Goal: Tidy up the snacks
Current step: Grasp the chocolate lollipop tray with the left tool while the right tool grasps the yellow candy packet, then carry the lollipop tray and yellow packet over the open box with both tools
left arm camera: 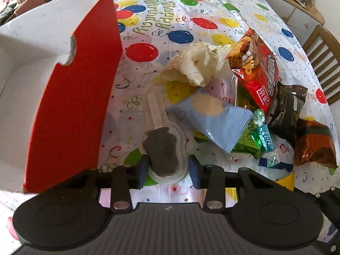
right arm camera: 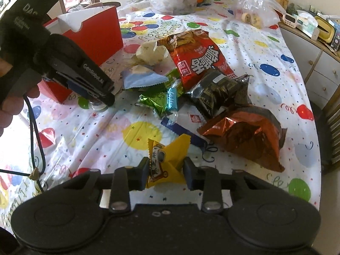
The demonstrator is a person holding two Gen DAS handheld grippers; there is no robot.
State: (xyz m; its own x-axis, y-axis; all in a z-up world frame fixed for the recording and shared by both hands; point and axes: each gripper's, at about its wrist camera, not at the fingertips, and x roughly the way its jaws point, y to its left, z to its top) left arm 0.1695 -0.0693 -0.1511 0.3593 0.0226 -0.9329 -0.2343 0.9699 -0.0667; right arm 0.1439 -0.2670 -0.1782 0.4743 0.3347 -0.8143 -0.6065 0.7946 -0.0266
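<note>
Balloon tablecloth (right arm camera: 244, 48) still carrying most snacks; left gripper (left arm camera: 167, 170) pinching clear-packed dark snack (left arm camera: 162, 150), right gripper (right arm camera: 165, 173) clamping yellow packet (right arm camera: 167, 159); red box (left arm camera: 72, 89) at upper left looking mostly unfilled

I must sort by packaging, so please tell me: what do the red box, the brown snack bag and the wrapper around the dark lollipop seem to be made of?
Red box: probably cardboard, matte red outside, white inside, with stiff cut edges.
Brown snack bag: likely metallised foil film, glossy with sharp creased glints.
Lollipop wrapper: clear, stiff-looking plastic; the dark sweet shows through it.
</note>
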